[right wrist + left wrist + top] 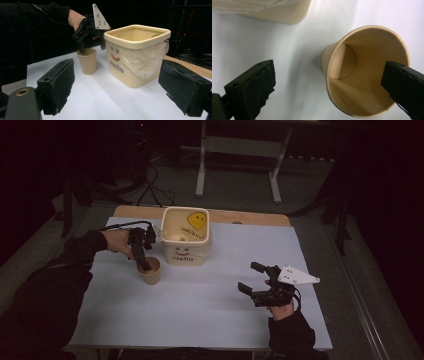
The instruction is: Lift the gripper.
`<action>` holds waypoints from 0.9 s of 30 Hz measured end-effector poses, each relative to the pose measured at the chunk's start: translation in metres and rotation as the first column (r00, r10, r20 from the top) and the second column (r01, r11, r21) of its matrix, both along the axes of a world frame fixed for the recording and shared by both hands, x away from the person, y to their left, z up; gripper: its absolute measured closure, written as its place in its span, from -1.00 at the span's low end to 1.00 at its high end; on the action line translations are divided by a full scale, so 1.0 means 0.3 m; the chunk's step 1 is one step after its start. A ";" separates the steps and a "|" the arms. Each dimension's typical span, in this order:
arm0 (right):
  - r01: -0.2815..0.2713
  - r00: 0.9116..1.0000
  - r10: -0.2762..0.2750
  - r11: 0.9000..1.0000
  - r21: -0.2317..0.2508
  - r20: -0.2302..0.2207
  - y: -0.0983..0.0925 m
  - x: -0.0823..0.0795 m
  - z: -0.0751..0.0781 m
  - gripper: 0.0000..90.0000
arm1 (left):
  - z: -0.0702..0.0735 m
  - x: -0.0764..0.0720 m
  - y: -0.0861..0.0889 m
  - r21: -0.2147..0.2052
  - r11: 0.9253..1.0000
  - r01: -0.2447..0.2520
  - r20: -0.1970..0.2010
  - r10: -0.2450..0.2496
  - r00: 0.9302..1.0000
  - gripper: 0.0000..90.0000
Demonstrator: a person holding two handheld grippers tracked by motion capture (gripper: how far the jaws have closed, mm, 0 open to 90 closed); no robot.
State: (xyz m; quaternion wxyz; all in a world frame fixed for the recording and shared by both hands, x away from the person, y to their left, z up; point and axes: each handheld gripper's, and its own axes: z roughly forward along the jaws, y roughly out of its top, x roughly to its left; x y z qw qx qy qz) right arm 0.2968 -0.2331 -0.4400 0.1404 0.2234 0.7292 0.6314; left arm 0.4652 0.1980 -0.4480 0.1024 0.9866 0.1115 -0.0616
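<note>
left tongs [327, 85] straddle the paper cup's [367, 72] rim, unclosed.

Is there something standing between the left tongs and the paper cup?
Nothing visible does. The left tongs are open and already at the paper cup: one jaw is over its mouth, the other outside its wall.

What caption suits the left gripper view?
Open left gripper straddling the rim of an empty paper cup, one finger inside.
</note>
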 end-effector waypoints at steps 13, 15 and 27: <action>0.005 1.000 -0.005 1.000 -0.007 0.004 0.002 -0.001 -0.001 -0.71 | 0.020 -0.005 0.005 -0.010 1.000 -0.011 -0.009 0.011 1.000 -0.99; 0.008 1.000 -0.008 1.000 -0.010 0.008 0.002 -0.002 0.001 -0.71 | 0.022 -0.006 0.003 -0.008 1.000 -0.010 -0.003 0.010 1.000 -0.99; -0.008 1.000 0.008 1.000 -0.011 0.009 0.016 0.008 0.004 -0.71 | 0.085 -0.020 0.013 -0.011 1.000 -0.020 -0.003 0.020 1.000 -0.99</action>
